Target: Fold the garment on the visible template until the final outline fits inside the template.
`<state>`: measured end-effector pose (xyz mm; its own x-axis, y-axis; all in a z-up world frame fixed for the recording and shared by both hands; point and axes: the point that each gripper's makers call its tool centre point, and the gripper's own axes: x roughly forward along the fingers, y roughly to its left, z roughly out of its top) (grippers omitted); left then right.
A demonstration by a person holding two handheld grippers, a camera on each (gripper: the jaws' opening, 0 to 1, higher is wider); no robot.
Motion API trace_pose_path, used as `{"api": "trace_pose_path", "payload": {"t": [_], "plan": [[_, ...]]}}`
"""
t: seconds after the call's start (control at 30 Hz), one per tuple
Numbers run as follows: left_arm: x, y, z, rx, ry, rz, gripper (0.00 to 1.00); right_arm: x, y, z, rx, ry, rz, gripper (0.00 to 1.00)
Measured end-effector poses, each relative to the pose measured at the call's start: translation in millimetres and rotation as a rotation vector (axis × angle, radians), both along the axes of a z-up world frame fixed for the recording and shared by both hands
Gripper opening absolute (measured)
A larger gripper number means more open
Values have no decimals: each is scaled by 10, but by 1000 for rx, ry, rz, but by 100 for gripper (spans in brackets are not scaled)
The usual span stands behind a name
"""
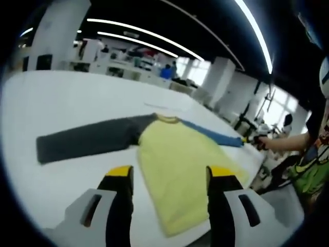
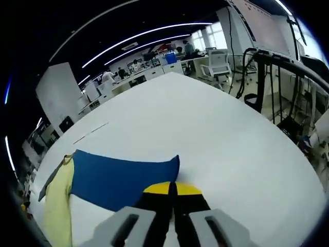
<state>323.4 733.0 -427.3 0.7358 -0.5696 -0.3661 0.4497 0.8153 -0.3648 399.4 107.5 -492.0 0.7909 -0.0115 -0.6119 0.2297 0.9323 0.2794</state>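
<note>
A long-sleeved shirt lies flat on the white table (image 1: 67,98). Its body is yellow (image 1: 177,164), one sleeve is dark grey (image 1: 87,141) and stretches left, and the other sleeve is blue (image 1: 213,133) and stretches right. My left gripper (image 1: 171,172) hovers open over the near side of the yellow body, its yellow-tipped jaws wide apart with nothing between them. In the right gripper view, my right gripper (image 2: 172,189) is shut on the cuff end of the blue sleeve (image 2: 121,180). The left gripper view shows that same gripper (image 1: 252,140) at the sleeve's tip, held by a person's hand.
A thin line (image 2: 90,133) marks the table beyond the collar. The table's far edge runs near office chairs (image 2: 218,62) and a dark metal frame (image 2: 277,67). A person (image 1: 308,154) stands at the right end of the table. Desks and people fill the background.
</note>
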Motion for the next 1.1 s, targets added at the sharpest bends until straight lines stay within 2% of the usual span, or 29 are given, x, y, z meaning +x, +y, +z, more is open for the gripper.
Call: {"api": "trace_pose_path", "payload": {"t": [0.27, 0.43, 0.53, 0.7, 0.8, 0.87, 0.9, 1.0, 1.1], "plan": [[3, -10, -22, 4, 12, 2, 52, 170, -19, 162, -50, -10, 31, 0], [10, 0, -14, 3, 10, 10, 52, 217, -105, 146, -60, 3, 36, 0], [10, 1, -29, -5, 14, 13, 52, 204, -99, 161, -51, 1, 28, 0], [2, -18, -34, -18, 12, 11, 51, 315, -332, 119, -42, -5, 36, 0], [3, -25, -31, -24, 7, 10, 51, 358, -333, 177, -28, -15, 47, 0], [5, -27, -29, -28, 5, 10, 50, 392, -314, 226, -14, -28, 55, 0], [9, -29, -23, -29, 0, 9, 50, 438, -225, 299, 23, -47, 76, 0], [26, -39, 1, -39, -8, 7, 50, 503, -87, 413, 56, -68, 106, 0], [43, -47, 17, -44, -15, 1, 49, 600, 201, 586, 102, -103, 161, 0]]}}
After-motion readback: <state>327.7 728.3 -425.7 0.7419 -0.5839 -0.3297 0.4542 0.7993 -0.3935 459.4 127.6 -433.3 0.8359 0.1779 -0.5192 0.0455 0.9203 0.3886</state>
